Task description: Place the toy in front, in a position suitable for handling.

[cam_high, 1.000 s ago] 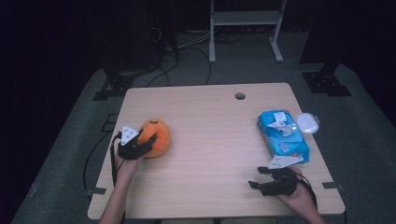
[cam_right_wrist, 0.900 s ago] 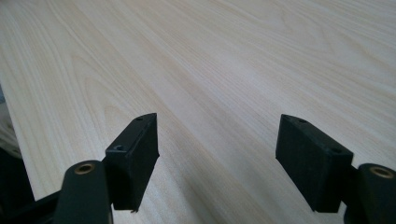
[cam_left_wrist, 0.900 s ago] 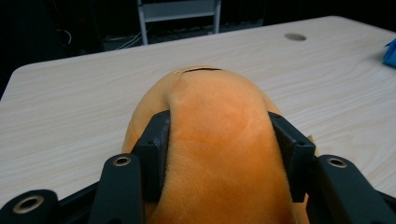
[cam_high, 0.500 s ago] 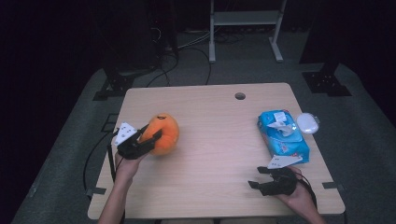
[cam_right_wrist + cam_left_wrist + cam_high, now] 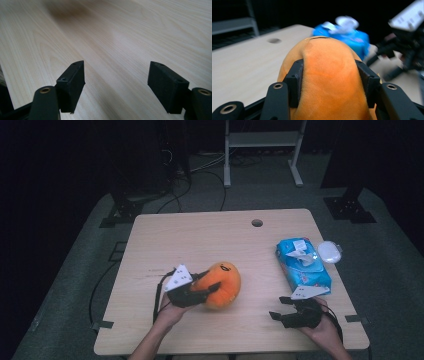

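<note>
The left gripper (image 5: pixel 210 290) is clamped on the orange plush (image 5: pixel 222 285). At its 4 o'clock, the right gripper (image 5: pixel 279 309) rests with jaws apart over the table (image 5: pixel 200 240).

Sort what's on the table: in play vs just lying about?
In play:
- orange plush, clamped in the left gripper

Lying about:
- blue wipes pack, near the table's right edge
- small white case, beside the pack
- right gripper, open, holding nothing, low over the table
</note>
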